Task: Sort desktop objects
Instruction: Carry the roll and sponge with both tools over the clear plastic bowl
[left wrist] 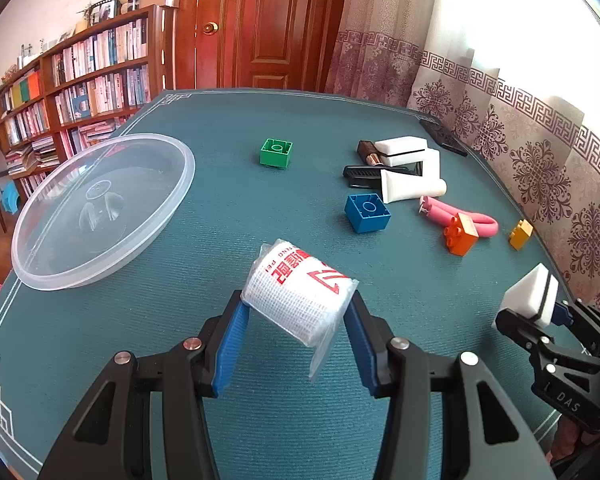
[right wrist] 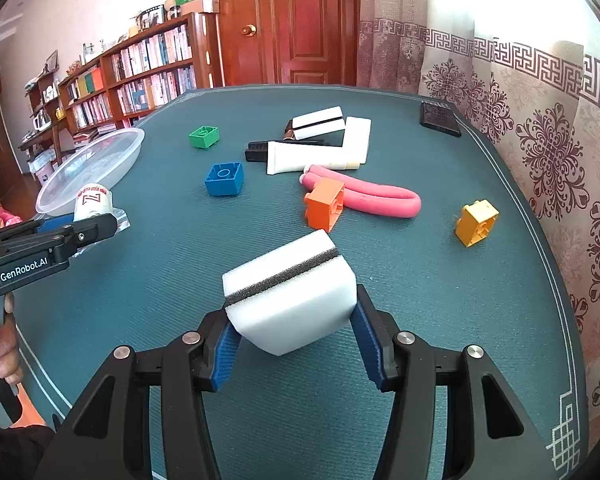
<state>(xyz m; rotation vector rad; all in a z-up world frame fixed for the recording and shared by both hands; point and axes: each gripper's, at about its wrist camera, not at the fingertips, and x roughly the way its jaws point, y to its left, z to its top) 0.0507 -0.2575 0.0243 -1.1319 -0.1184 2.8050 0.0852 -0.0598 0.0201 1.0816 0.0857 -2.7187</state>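
bright daylight | blown-out glare through curtains [left wrist: 520, 32] at right | fisheye bending, dark corners | sharp focus

The bowl [left wrist: 100, 212] sits at the table's [left wrist: 260, 420] left edge. Right of it and farther back lies one block [left wrist: 276, 153]; another block [left wrist: 367, 212] lies nearer, just before the tubes [left wrist: 412, 186]. Right of that, a third block [left wrist: 461, 234] touches the foam loop [left wrist: 460, 216], and a fourth [left wrist: 521, 234] lies apart, near the right edge.
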